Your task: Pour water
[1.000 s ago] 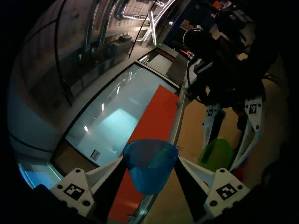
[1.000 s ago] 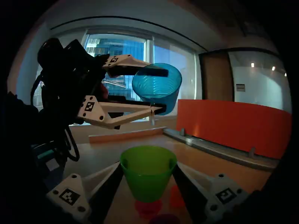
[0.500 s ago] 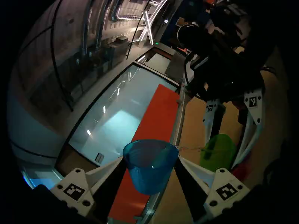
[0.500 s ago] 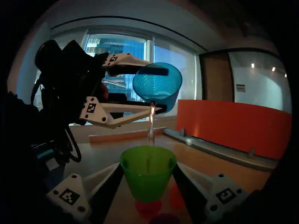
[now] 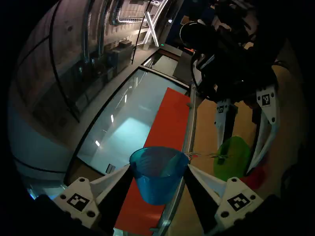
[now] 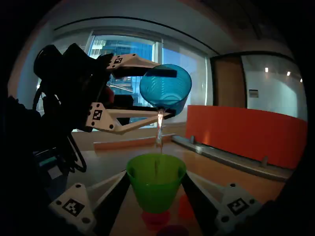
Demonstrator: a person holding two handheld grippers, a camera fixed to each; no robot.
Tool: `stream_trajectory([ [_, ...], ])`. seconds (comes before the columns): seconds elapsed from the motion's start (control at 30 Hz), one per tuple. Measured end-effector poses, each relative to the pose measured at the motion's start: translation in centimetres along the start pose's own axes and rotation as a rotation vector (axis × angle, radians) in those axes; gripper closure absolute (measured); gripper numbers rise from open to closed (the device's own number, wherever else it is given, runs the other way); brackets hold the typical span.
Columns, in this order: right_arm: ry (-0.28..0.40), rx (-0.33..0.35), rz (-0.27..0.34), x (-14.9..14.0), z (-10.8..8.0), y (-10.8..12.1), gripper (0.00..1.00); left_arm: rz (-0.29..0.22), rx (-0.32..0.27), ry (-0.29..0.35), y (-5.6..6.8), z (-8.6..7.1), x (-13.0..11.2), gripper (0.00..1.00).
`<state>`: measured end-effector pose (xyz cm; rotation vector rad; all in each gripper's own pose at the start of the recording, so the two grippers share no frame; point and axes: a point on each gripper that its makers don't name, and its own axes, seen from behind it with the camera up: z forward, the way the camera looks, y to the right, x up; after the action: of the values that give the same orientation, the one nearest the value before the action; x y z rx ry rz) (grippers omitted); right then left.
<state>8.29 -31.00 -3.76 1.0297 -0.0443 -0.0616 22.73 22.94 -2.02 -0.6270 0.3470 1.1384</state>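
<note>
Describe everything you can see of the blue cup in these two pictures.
The blue cup is translucent and looks like plastic. It tapers from a wide round rim and has fine ridges inside. It hangs in the air, tipped on its side with its mouth toward the right gripper view's camera. The left hand-held gripper clamps it on both sides of its wall. A thin stream of water falls from its lower rim into the green cup below, which it does not touch.
</note>
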Motion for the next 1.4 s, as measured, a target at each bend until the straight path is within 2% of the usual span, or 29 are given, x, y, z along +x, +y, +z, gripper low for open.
stream_trajectory([
  [0.8,0.008,-0.004,-0.014,0.3,0.0,0.1,0.11,0.105,0.030,0.005,-0.8,-0.7,0.7,0.15],
  [1.4,0.012,-0.005,-0.019,0.5,0.0,0.3,0.11,0.223,0.054,0.019,-1.2,-0.4,1.5,0.15],
])
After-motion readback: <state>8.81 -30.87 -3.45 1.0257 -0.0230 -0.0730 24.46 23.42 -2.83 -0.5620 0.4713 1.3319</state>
